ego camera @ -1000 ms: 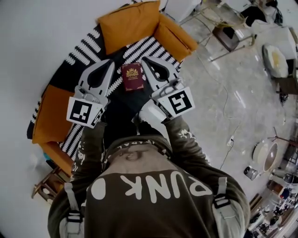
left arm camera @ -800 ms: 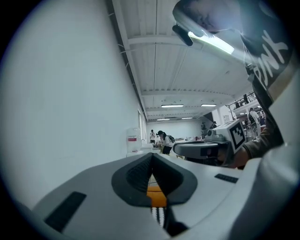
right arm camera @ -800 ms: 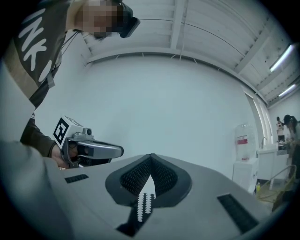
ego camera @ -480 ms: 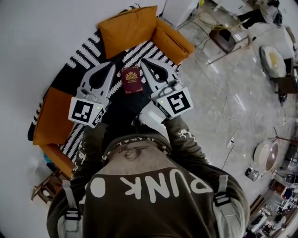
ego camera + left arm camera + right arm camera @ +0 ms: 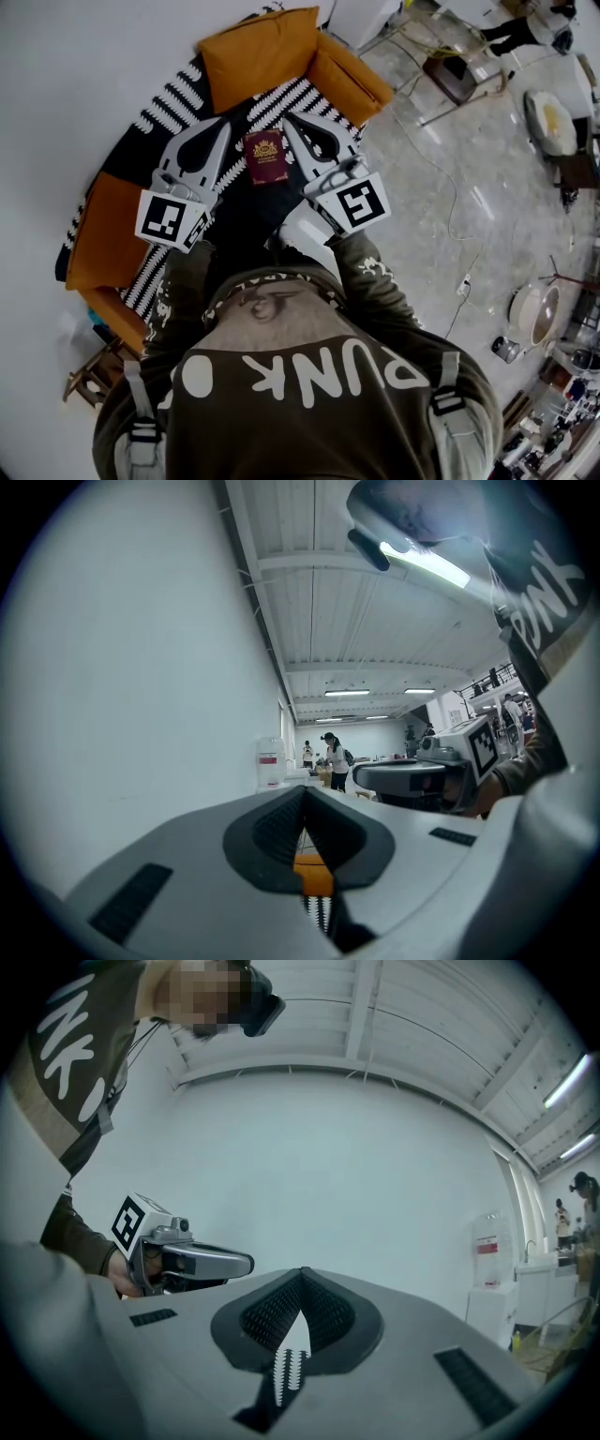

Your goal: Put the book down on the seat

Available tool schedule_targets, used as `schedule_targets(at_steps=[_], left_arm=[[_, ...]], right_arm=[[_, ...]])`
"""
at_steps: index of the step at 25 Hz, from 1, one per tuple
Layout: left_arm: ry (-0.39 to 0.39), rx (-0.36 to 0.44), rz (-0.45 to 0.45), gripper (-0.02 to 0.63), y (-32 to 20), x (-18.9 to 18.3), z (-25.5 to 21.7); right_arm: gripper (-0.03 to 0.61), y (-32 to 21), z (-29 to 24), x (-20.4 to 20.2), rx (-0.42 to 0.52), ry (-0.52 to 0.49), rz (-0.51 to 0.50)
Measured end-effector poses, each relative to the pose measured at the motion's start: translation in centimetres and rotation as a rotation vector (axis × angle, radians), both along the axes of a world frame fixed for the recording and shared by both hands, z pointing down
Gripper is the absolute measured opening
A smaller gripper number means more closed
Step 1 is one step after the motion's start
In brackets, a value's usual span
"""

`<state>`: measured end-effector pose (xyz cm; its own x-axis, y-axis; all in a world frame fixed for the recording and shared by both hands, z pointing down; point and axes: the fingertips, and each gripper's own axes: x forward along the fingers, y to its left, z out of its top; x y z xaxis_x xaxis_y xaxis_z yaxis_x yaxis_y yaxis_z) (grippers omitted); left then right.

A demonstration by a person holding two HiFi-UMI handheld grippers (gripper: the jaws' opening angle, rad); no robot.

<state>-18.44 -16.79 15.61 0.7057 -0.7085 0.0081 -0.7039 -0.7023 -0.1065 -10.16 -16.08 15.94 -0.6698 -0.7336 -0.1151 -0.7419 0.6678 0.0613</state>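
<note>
A dark red book (image 5: pixel 266 157) with a gold emblem lies flat on the dark seat (image 5: pixel 239 211) of a sofa with a black-and-white striped cover. My left gripper (image 5: pixel 223 125) points past the book's left side, shut and empty. Along the book's right side my right gripper (image 5: pixel 289 119) is likewise shut with nothing in it. Neither touches the book. In the left gripper view the jaws (image 5: pixel 302 803) meet, with the right gripper (image 5: pixel 412 780) beside them. The right gripper view shows its jaws (image 5: pixel 302 1283) together and the left gripper (image 5: pixel 178 1260) at the left.
Orange cushions stand at the sofa's back (image 5: pixel 258 52), its right arm (image 5: pixel 349 75) and its left end (image 5: pixel 98 234). A wooden stool (image 5: pixel 94 380) is at the lower left. A chair (image 5: pixel 459 75) and a cable (image 5: pixel 455 206) are on the marble floor to the right.
Nothing has visibly changed apart from a slight sway of the view. Both grippers stay shut beside the book, which lies where it did.
</note>
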Motion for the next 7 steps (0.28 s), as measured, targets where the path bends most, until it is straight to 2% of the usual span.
schedule_targets(at_steps=[7], left_arm=[[0.002, -0.003, -0.002, 0.003, -0.19, -0.14, 0.66]], right_arm=[[0.009, -0.25, 0.6, 0.01, -0.002, -0.001, 0.002]])
